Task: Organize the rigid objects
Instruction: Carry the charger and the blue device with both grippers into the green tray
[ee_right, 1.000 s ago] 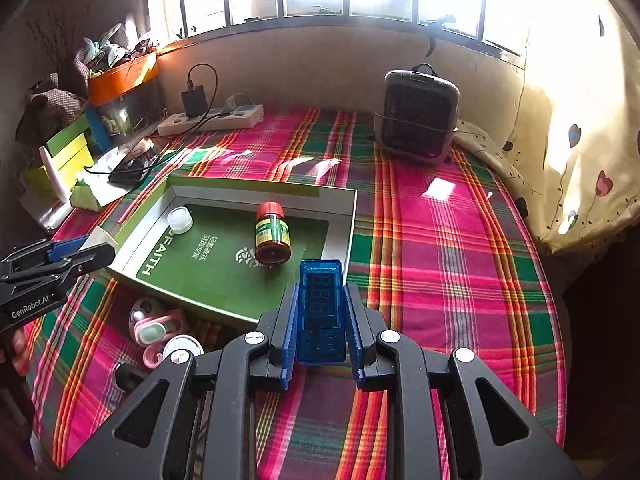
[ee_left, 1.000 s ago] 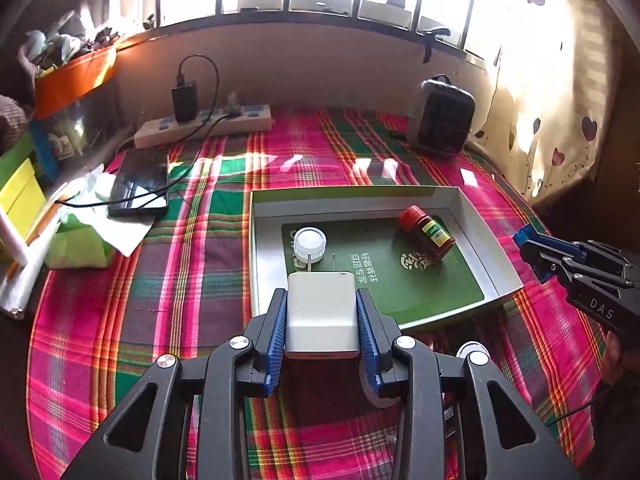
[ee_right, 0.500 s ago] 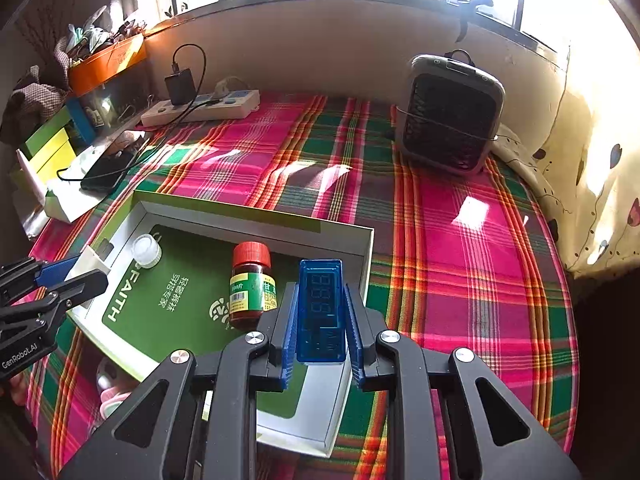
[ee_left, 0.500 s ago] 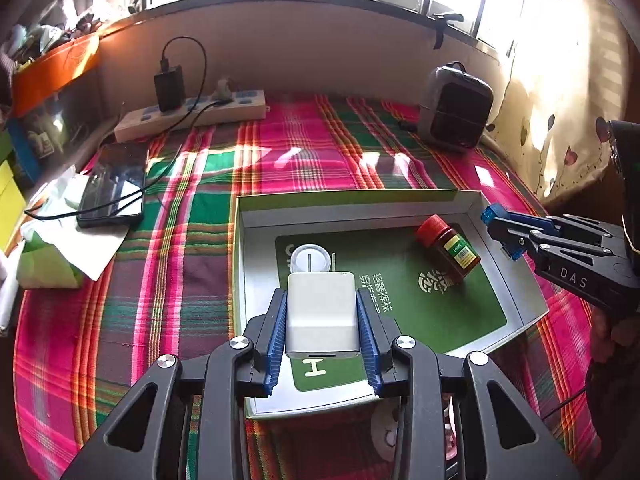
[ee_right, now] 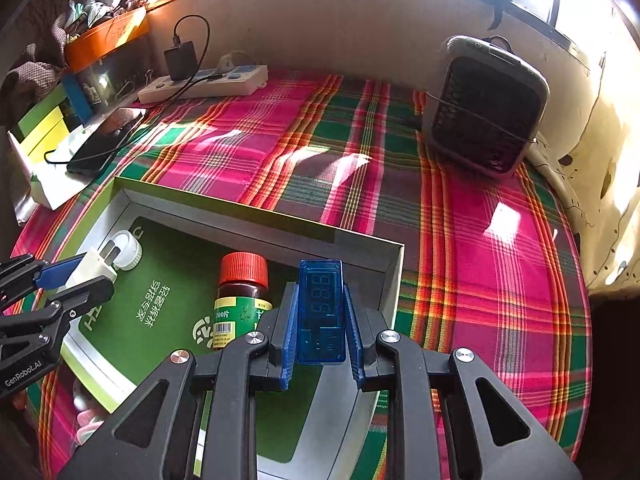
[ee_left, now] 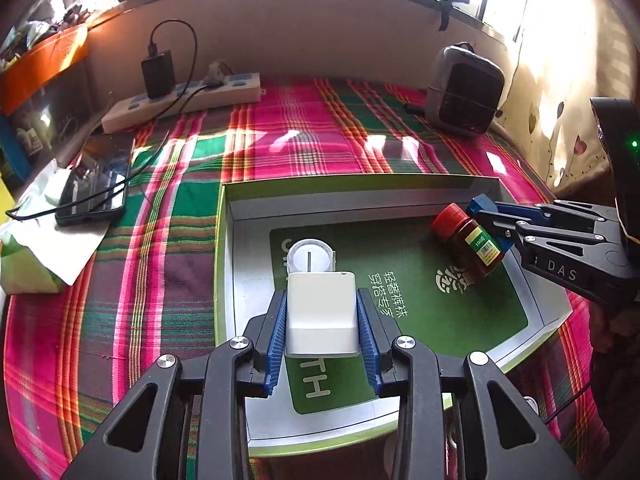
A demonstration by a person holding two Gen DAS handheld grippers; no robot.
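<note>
Sunlit plaid cloth in pink and green covers the bench, with a window sill running along the far wall. Nearest in the left wrist view, the left tongs are clenched on a white charger, its flat sides pressed by the blue pads, held over the near part of an open box with grey walls and a green liner. Just beyond the charger a white cap lies on the box floor. In the right wrist view the right tongs grasp a blue USB meter upright, digits facing the camera, above the box's right corner. Just left of the meter a brown bottle with a red lid lies on its side on the liner; from the left view the right tongs' tips sit just beside that bottle. Near the box's front edge, on the cloth, something pink shows partly, too hidden to name. Farther off to the left a phone rests on white paper, cabled to a power strip by the wall. Far right stands a small grey fan.
</note>
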